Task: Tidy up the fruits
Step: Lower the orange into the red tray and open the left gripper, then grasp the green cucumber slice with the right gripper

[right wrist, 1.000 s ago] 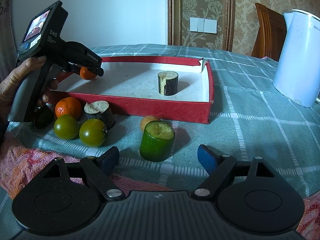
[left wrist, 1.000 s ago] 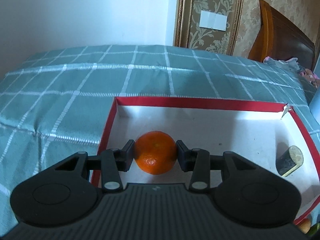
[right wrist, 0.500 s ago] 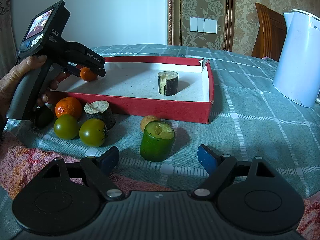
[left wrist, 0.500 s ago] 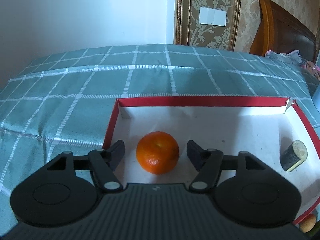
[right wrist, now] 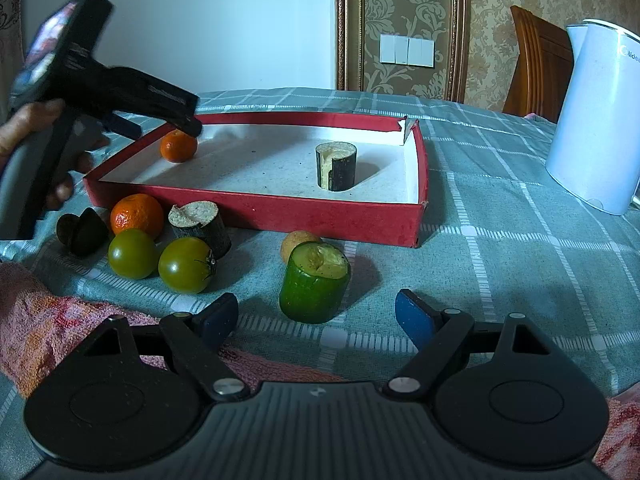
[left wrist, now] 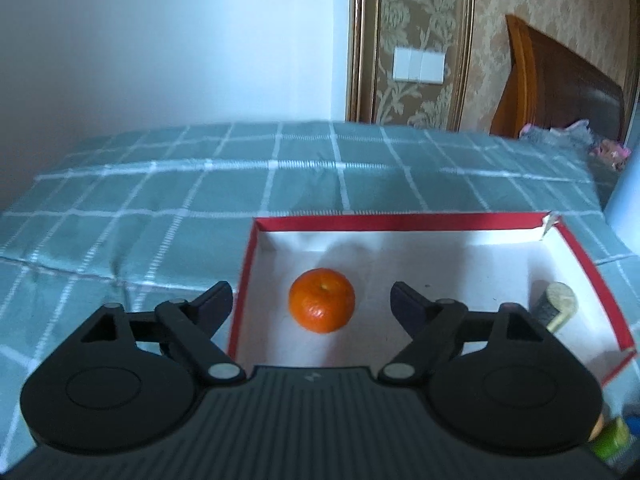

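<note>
An orange tangerine (left wrist: 322, 300) lies in the near left corner of the red tray (left wrist: 400, 222); it also shows in the right wrist view (right wrist: 179, 146). My left gripper (left wrist: 311, 304) is open and empty, raised just behind it. A dark cut stalk piece (right wrist: 336, 166) stands in the tray (right wrist: 256, 210). In front of the tray lie a second tangerine (right wrist: 137, 210), two green tomatoes (right wrist: 186, 265), a cut stalk piece (right wrist: 200, 224), a green cucumber chunk (right wrist: 314, 283) and a small tan fruit (right wrist: 296, 240). My right gripper (right wrist: 316, 314) is open and empty, near the cucumber chunk.
A white kettle (right wrist: 596, 116) stands at the right on the green checked tablecloth (right wrist: 520, 240). A pink towel (right wrist: 52, 320) lies at the near left edge. A dark fruit (right wrist: 82, 232) sits beside the tangerine. A wooden chair (right wrist: 536, 60) stands behind the table.
My left gripper opened, let go of the tangerine in the tray, and drew back and up. My right gripper has not moved.
</note>
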### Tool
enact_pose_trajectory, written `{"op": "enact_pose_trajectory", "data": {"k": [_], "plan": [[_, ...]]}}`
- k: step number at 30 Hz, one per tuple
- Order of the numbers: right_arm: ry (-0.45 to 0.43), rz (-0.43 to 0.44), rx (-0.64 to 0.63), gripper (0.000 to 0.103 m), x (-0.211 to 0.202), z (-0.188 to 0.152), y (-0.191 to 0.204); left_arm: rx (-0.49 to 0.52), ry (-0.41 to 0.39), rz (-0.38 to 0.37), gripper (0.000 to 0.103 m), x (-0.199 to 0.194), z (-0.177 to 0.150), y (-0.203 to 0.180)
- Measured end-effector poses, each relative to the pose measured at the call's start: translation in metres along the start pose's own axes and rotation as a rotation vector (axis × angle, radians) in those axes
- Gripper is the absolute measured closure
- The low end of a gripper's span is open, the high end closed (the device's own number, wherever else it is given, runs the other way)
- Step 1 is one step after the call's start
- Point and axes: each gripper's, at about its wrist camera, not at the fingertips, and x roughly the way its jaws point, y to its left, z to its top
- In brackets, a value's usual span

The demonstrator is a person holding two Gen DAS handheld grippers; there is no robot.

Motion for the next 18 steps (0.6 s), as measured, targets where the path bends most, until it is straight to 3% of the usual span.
{"op": "enact_pose_trajectory", "data": {"k": [9, 15, 17, 18], "plan": [[-0.003, 0.003, 0.002, 0.017, 0.0, 0.0, 0.001, 0.059, -0.126, -0.026, 0.007, -0.09, -0.063, 0.007], [-0.019, -0.004, 0.012, 0.017, -0.002, 0.0, -0.001, 0.08, -0.153, -0.058, 0.005, -0.118, -0.099, 0.006], [-0.04, -0.002, 0.023, 0.021, -0.006, 0.0, -0.005, 0.093, -0.149, -0.054, 0.005, -0.121, -0.108, 0.006], [-0.045, 0.004, 0.023, 0.029, -0.007, 0.0, -0.005, 0.103, -0.148, -0.052, 0.005, -0.122, -0.113, 0.005]]}}
